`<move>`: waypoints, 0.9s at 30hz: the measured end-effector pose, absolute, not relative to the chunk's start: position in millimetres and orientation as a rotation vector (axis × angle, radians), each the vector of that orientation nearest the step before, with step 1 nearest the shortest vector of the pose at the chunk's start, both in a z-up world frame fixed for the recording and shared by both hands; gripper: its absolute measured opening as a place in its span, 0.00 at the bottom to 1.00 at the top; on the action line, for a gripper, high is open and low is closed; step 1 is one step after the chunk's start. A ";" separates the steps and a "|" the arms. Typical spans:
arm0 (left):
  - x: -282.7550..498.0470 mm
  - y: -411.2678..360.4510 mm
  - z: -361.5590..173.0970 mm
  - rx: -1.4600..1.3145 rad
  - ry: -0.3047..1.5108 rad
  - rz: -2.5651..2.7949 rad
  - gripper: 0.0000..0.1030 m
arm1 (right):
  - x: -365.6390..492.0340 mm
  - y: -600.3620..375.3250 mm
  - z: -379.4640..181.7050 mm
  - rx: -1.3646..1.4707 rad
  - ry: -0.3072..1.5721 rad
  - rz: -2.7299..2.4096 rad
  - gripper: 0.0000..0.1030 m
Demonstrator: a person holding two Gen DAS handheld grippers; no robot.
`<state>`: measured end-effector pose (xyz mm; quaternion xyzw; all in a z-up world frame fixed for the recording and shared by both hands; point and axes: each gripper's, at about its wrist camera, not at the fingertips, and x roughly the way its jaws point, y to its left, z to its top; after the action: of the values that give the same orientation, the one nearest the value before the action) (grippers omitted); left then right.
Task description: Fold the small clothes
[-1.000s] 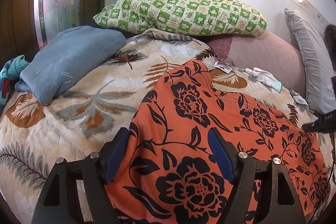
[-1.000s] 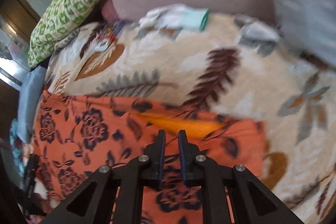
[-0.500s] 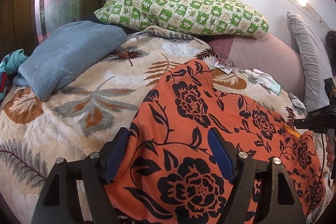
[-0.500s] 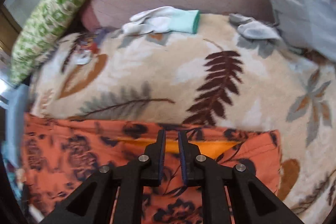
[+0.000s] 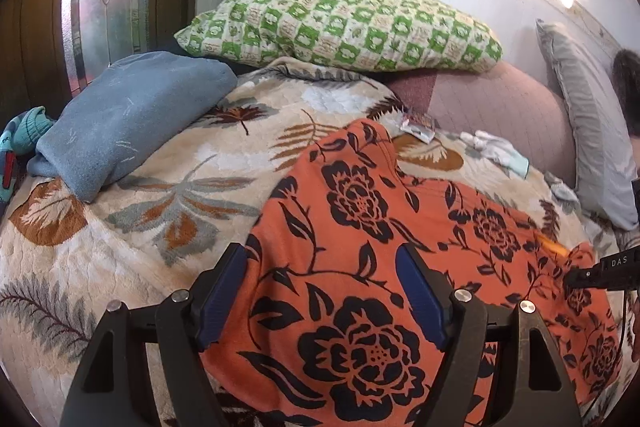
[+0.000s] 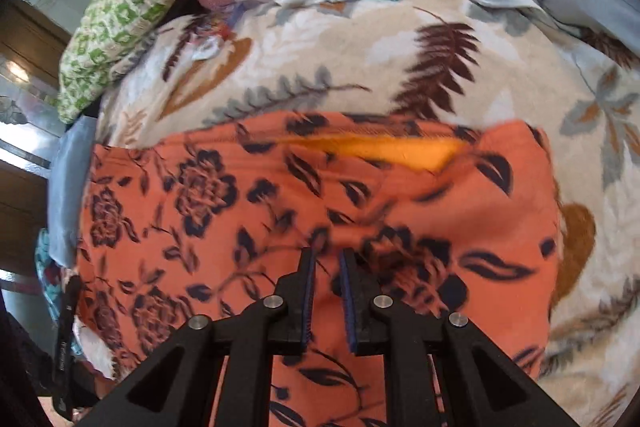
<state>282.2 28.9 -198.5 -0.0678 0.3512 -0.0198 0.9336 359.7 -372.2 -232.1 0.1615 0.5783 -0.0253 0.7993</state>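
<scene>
Bed cover: a cream quilted blanket with grey, brown and rust leaf print fills the lower left and centre of the left wrist view; in the right wrist view it shows across the upper half and right side.
Garment: an orange fabric piece with black rose print lies spread on the blanket, from the bottom centre up toward the middle of the left wrist view; in the right wrist view it fills the centre and lower left, with a plain orange inner strip showing at its far edge.
Pillows: a green-and-cream checked pillow sits at upper centre, resting on a mauve quilted cushion; a grey pillow leans at the right edge.
Towel: a folded blue-grey terry cloth lies at the left, on the blanket.
Small items: a white and mint glove-like cloth and a small printed packet lie near the cushion, beyond the garment.
Left gripper: blue-padded fingers spread wide, the garment's near end lying between them; contact cannot be told.
Right gripper: fingers drawn to a narrow gap over the garment; whether cloth is pinched cannot be told.
</scene>
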 end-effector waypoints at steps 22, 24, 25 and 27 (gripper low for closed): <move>287.2 29.7 -206.2 -0.144 0.756 -0.021 0.75 | 417.3 -356.9 -249.4 0.430 1.306 0.072 0.14; 286.3 28.7 -205.6 -0.139 0.748 -0.022 0.75 | 420.8 -356.7 -255.8 0.419 1.267 -0.002 0.14; 286.1 28.0 -205.3 -0.134 0.745 -0.023 0.75 | 424.4 -359.7 -258.1 0.444 1.229 -0.023 0.14; 285.8 27.9 -204.9 -0.131 0.743 -0.023 0.75 | 428.4 -364.5 -257.1 0.478 1.188 -0.046 0.14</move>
<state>285.8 27.9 -204.9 -0.0638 0.3627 -0.0111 0.9297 428.4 -364.5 -257.1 0.2229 0.5540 -0.0216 0.8018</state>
